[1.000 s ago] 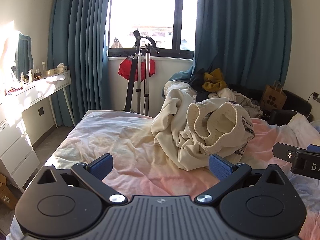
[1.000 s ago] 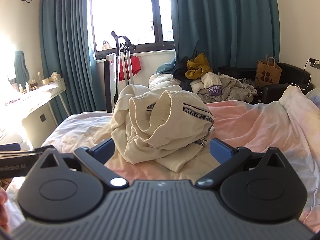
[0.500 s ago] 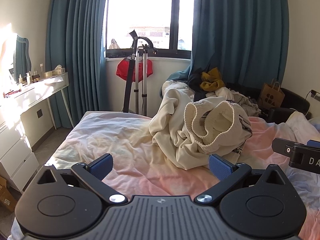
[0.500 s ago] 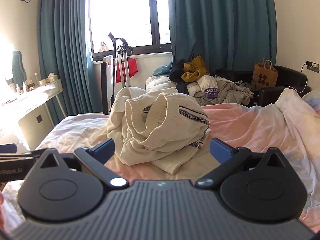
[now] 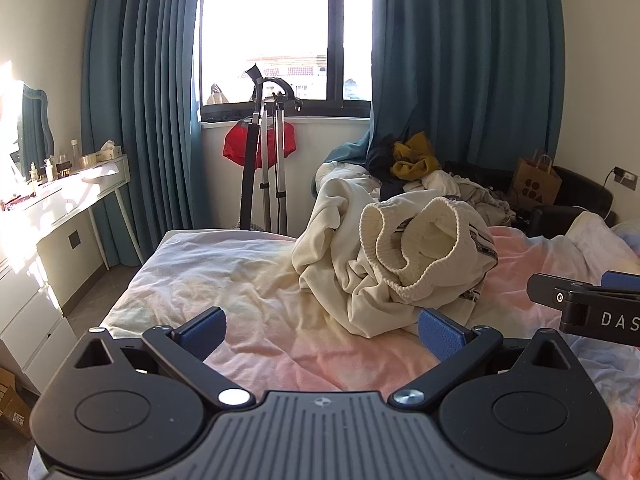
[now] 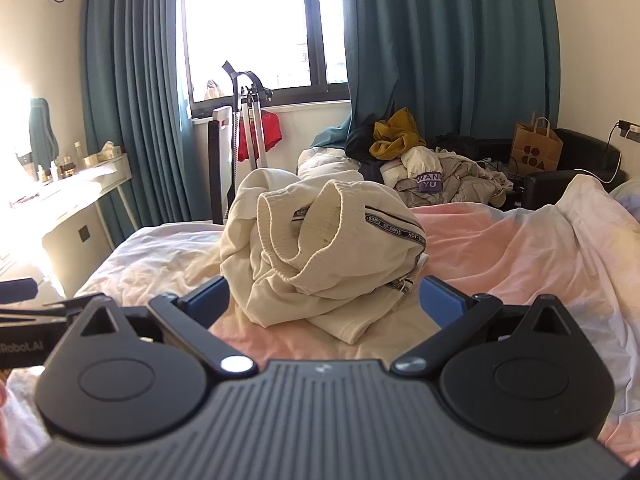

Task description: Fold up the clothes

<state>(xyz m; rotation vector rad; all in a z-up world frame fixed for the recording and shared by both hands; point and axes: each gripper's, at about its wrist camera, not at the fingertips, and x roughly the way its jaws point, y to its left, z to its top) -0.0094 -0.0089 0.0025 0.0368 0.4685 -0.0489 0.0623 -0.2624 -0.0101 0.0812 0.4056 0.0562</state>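
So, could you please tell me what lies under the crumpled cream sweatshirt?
The crumpled cream sweatshirt rests on the pink and white bedsheet. Whatever is beneath its folds is covered and cannot be seen.

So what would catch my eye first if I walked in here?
Probably the crumpled cream garment heaped mid-bed on the pink-and-white sheet, directly ahead of the open right gripper. Behind it, the bright window between teal curtains, and a clothes pile beneath.

Cream garment [image 6: 320,248] tape — "SIMPLE NOT-SIMPLE"; purple patch [image 6: 429,183] — "WANG YU".
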